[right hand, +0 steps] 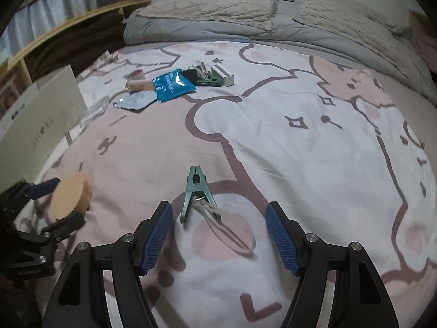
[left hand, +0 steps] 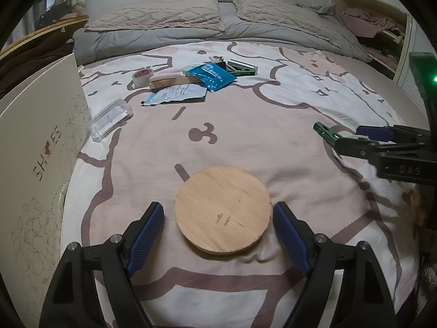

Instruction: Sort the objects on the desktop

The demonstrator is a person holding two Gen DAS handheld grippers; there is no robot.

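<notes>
Nearest the left wrist lens: left gripper (left hand: 218, 218), blue pads spread wide on either side of a round wooden disc (left hand: 222, 210). Small gaps visible between pads and disc edge, so nothing gripped; disc flat on the bedspread (left hand: 273, 125), pink and white with a cartoon print.

Nearest the right wrist lens: right gripper (right hand: 218, 218), jaws likewise well apart, holding nothing. Between the pads, closer to the left one, a green clothes peg (right hand: 195, 188) lying on the bedspread, nose pointing away, with a loop of pale cord (right hand: 218, 221) trailing back from it; slightly blurred.

Seen from the left wrist, right gripper reaching in from the right edge, green peg tip at its front. Seen from the right wrist, left gripper at the far left, flanking the wooden disc.

Farther up the bed, well apart from both grippers, a small heap: blue foil packet (left hand: 214, 75), pale packet (left hand: 174, 94), roll of tape (left hand: 142, 76), wooden brush (left hand: 166, 80), green pegs (left hand: 243, 69). Nearer the left side, a clear plastic case (left hand: 110, 119), just beside a white box marked SHOES (left hand: 35, 142) standing along the bed's left edge. Grey duvet (left hand: 164, 35) and pillows beyond.
</notes>
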